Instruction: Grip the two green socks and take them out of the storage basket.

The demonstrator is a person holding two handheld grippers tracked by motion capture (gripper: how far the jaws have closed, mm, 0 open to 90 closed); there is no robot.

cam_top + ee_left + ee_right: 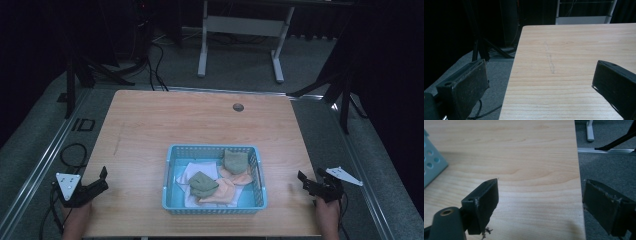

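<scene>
Both pairs of jaws stand wide and empty. The left gripper [95, 186] and right gripper [309, 182] rest at the table's [150, 120] edges, flanking a blue basket [172, 172] of folded cloths [220, 182]. Probably best: approach one cloth from above, gently.

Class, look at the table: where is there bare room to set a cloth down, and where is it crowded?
The far half of the table is bare from the basket back to the small hole. Bare strips also run between the basket and each hand-held gripper, left and right. The basket, with its folded cloths, is crowded.
</scene>
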